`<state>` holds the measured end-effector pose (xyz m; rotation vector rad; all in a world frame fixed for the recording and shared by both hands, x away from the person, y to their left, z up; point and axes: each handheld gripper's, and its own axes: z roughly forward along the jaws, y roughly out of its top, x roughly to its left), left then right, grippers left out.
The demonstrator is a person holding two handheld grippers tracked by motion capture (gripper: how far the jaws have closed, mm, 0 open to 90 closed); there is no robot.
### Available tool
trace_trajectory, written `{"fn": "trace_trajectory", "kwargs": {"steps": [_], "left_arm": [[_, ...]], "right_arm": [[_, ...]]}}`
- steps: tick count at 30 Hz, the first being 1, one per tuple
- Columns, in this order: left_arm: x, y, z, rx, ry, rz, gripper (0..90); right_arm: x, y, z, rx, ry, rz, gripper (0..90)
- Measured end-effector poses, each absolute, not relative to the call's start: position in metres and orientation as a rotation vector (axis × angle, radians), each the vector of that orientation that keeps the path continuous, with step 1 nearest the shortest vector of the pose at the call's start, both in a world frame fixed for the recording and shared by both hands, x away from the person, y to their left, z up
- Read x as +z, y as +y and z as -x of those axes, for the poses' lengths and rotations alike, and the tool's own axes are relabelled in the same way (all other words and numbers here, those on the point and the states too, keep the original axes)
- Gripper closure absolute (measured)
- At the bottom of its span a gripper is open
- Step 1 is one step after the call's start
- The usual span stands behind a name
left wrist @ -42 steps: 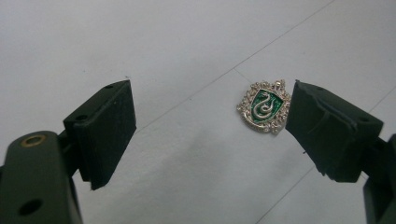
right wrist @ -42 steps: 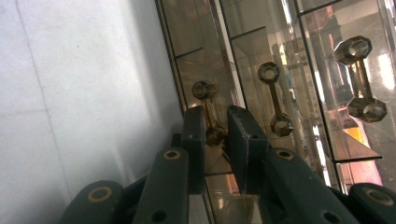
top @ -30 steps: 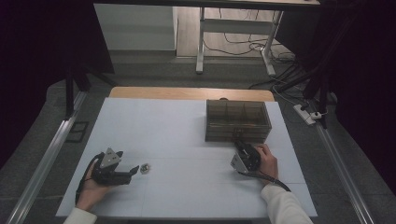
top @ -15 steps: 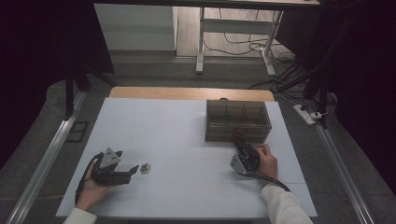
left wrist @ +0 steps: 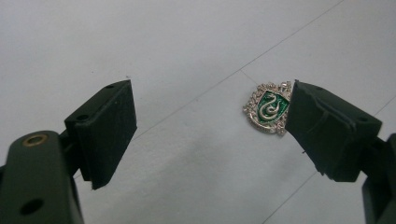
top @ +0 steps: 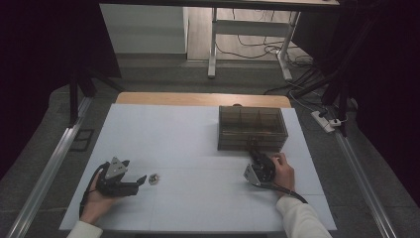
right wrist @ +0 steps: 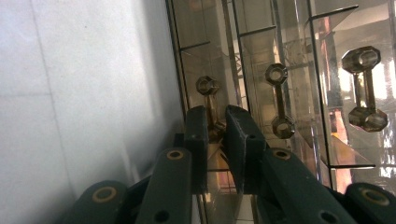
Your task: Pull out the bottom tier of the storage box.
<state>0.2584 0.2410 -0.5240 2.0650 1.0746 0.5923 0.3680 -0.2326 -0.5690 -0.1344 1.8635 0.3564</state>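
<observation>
A small silver and green crest pendant (left wrist: 268,108) lies flat on the white table (top: 198,148), also seen as the pendant (top: 153,179) in the high view. My left gripper (left wrist: 210,130) is open and low over the table, with the pendant just past the inner edge of one jaw and touching neither pad. From above, that left gripper (top: 141,179) points right at the pendant. My right gripper (right wrist: 215,126) is shut on a dumbbell-shaped drawer handle (right wrist: 208,86) of the smoky clear drawer box (top: 252,128). The right gripper (top: 253,152) meets the box's front face.
Two more drawer handles (right wrist: 278,100) (right wrist: 364,88) sit beside the gripped one on the box front. The box stands at the table's back right. A wooden strip (top: 198,99) runs along the far edge, and metal rails (top: 49,163) flank the table.
</observation>
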Motion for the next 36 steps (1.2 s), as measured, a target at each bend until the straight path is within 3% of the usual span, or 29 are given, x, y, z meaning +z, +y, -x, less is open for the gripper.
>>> {"fn": "trace_trajectory", "kwargs": {"steps": [36], "left_arm": [[-0.524,0.2411,-0.2583,0.602,1.076,-2.064,15.8]], "right_arm": [[-0.5693,-0.2354,-0.3636,0.359,1.85,0.14,80.1]]}}
